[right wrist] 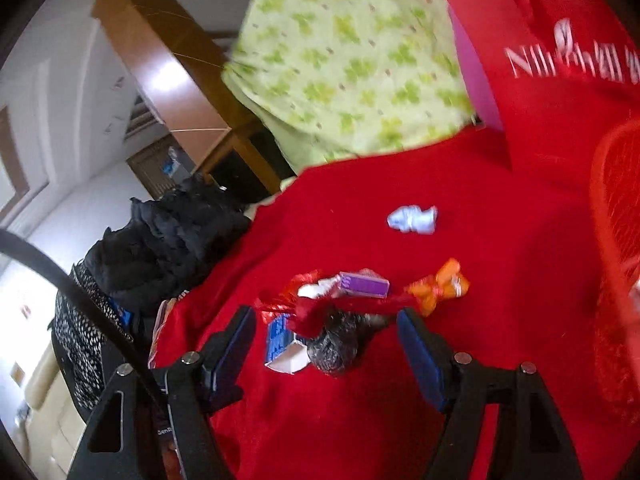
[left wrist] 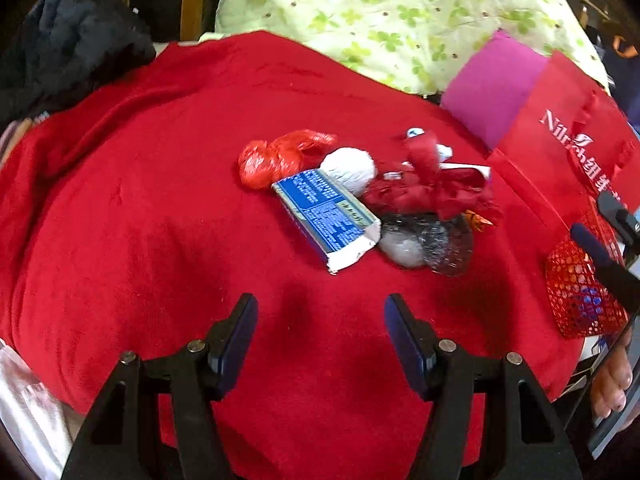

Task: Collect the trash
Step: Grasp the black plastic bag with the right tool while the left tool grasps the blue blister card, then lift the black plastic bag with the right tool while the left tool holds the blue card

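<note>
A heap of trash lies on a red blanket [left wrist: 140, 200]: a blue carton [left wrist: 326, 212], a red plastic bag [left wrist: 276, 158], a white paper ball [left wrist: 350, 168], crumpled red wrappers [left wrist: 428, 184] and a clear plastic wad [left wrist: 424, 242]. My left gripper [left wrist: 320, 340] is open and empty, just short of the carton. My right gripper [right wrist: 326, 340] is open and empty over the heap, with the dark wad [right wrist: 334, 346] between its fingers. In the right wrist view I also see the carton [right wrist: 282, 340], a purple box [right wrist: 364, 284], an orange wrapper [right wrist: 438, 288] and a white scrap [right wrist: 412, 220].
A red mesh basket [left wrist: 580, 292] stands at the right edge; it also shows in the right wrist view [right wrist: 616, 220]. A red paper bag [left wrist: 560, 136] with a pink lining stands behind it. A green patterned quilt [left wrist: 392, 16] lies at the back. Dark clothes [left wrist: 80, 40] lie at the left.
</note>
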Motion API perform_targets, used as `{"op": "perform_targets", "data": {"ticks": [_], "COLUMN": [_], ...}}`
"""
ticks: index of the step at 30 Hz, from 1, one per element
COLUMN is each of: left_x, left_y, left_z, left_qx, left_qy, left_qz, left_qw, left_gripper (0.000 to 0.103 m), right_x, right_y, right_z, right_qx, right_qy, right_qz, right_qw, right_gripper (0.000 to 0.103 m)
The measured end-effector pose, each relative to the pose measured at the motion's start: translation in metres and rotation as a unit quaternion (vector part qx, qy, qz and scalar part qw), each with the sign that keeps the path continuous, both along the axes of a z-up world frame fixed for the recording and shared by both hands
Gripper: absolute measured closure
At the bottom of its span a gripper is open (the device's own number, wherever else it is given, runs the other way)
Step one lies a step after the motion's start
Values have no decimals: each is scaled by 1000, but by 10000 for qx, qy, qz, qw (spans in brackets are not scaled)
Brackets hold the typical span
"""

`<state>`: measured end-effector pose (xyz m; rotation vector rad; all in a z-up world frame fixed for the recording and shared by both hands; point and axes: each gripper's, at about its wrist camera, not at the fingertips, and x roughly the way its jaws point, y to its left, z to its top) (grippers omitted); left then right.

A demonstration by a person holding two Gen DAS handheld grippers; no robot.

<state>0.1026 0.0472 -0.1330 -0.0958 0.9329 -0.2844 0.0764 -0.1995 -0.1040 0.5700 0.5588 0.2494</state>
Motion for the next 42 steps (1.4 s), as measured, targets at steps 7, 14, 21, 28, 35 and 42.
{"op": "perform_targets", "data": {"ticks": [7, 14, 21, 28, 35, 42], "left_x": [40, 78, 98, 89, 85, 82], "left_y": [0, -15, -16, 5, 12, 13], "left_z": [-8, -9, -33, -45, -48, -41], "left_qx": [-285, -360, -474, -828, -983, -998], "left_qy": [218, 332, 749, 877, 942, 897], "left_qz": [178, 235, 308, 271, 262, 265], "left_qw": [9992, 9985, 9956, 9923, 9903, 9906], "left_gripper": [36, 36, 37, 54, 57, 56], "right_x": [30, 52, 63, 76, 102, 104], "right_y": [-2, 17, 30, 54, 81, 81], "right_z": [-28, -41, -48, -60, -85, -89], "right_qx": [319, 390, 272, -104, -447, -581], "right_qy": [610, 831, 941, 1213, 1537, 1569], "right_qz": [34, 290, 372, 619, 477, 272], "right_qw": [9976, 9954, 9945, 9906, 9860, 9855], "right_gripper": [27, 27, 27, 27, 30, 65]}}
